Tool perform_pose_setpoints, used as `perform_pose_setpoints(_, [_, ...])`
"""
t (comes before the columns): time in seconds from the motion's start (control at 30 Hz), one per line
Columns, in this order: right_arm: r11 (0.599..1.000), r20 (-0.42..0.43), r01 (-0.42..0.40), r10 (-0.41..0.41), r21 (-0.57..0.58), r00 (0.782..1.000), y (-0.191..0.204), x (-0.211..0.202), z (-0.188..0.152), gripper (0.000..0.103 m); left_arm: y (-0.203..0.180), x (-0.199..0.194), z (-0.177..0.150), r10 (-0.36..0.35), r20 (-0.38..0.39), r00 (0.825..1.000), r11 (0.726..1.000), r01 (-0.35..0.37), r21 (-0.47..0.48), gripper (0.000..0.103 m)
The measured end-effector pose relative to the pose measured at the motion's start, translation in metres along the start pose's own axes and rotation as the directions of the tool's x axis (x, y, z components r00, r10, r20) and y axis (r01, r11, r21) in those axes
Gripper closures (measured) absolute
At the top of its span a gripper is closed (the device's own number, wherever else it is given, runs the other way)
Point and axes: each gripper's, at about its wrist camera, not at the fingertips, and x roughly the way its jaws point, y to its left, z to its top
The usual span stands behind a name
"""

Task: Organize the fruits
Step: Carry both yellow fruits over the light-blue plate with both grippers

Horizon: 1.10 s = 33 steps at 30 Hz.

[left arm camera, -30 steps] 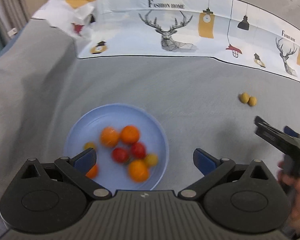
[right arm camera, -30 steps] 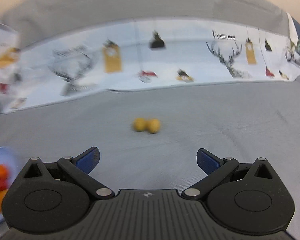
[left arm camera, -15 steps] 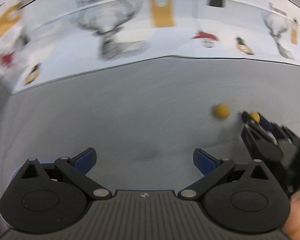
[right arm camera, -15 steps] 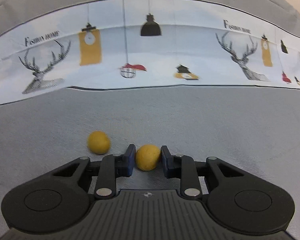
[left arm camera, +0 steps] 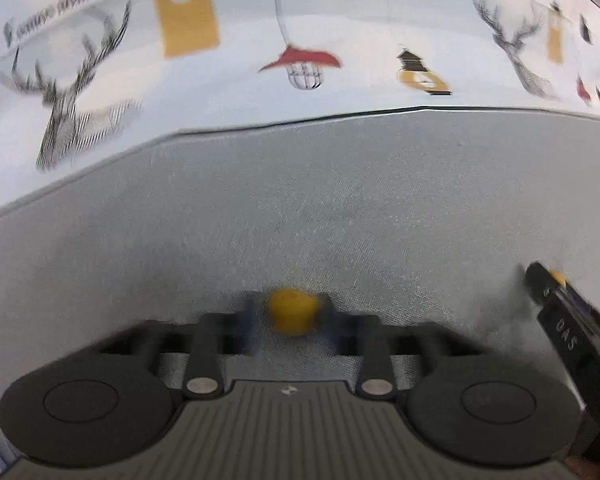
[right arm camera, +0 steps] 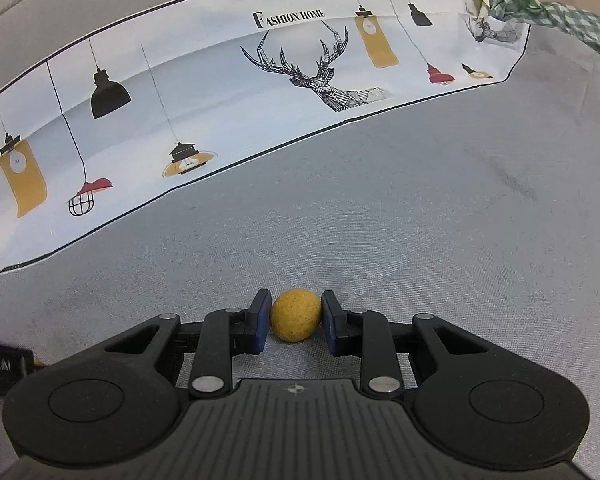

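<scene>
Pick step in hand, both sides at once. I am holding the right tool [right arm camera: 296,322] closed on a yellow fruit [right arm camera: 296,320], pads pressing on both its flanks, low over the grey tabletop [right arm camera: 380,220]. I am also holding the left tool [left arm camera: 286,318] closed on a second fruit [left arm camera: 290,315]; that view is blurred, but the fruit is sitting squarely between the fingers.

Next move, as I judge it: lifting both clear without squeezing harder, then carrying them to wherever the fruits are being gathered. No dish is showing in either view, so I am needing to turn to find it.

View differences: the right view is giving the sharp look at pad contact and a checked cloth [right arm camera: 560,12] at far right. The left view is showing the right tool at its right edge, near by, with a speck of yellow at its tip.
</scene>
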Motion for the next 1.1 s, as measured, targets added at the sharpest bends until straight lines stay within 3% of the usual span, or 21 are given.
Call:
perform_pose_setpoints(0.23, [0.998, 0.031, -0.021, 0.019, 0.056, 0.999, -0.009, -0.013, 0.001, 0.074, 0.018, -0.028, -0.019, 0.025, 0.003, 1.000, 0.999, -0.025, -0.022, 0.073])
perform_pose_setpoints(0.37, [0.997, 0.093, -0.053, 0.048, 0.051, 0.995, -0.004, -0.024, 0.000, 0.074, 0.042, -0.087, -0.051, 0.030, 0.018, 0.999, 0.999, -0.030, -0.027, 0.073])
perform_pose_setpoints(0.53, [0.997, 0.047, -0.074, 0.075, -0.004, 0.996, 0.016, -0.051, -0.012, 0.075, 0.090, -0.163, -0.102, 0.102, 0.036, 0.994, 0.992, -0.099, -0.075, 0.073])
perform_pose_setpoints(0.67, [0.980, 0.041, -0.192, 0.194, -0.042, 0.980, 0.038, -0.113, -0.016, 0.074, 0.126, -0.212, -0.143, 0.156, 0.027, 0.987, 0.982, -0.152, -0.109, 0.073])
perform_pose_setpoints(0.77, [0.935, 0.060, -0.340, 0.347, -0.101, 0.936, 0.053, -0.186, -0.023, 0.074, 0.151, -0.244, -0.172, 0.191, 0.021, 0.981, 0.974, -0.187, -0.127, 0.073])
perform_pose_setpoints(0.87, [0.857, 0.026, -0.478, 0.491, -0.190, 0.871, 0.068, -0.261, -0.040, 0.074, 0.171, -0.276, -0.201, 0.204, 0.023, 0.979, 0.968, -0.198, -0.152, 0.073])
perform_pose_setpoints(1.03, [0.712, -0.105, -0.640, 0.641, -0.289, 0.760, 0.094, -0.358, -0.074, 0.074, 0.194, -0.322, -0.250, 0.219, 0.064, 0.974, 0.961, -0.204, -0.185, 0.073])
perform_pose_setpoints(1.1, [0.670, -0.138, -0.670, 0.667, -0.319, 0.732, 0.100, -0.385, -0.087, 0.074, 0.201, -0.338, -0.268, 0.216, 0.084, 0.973, 0.959, -0.196, -0.203, 0.073])
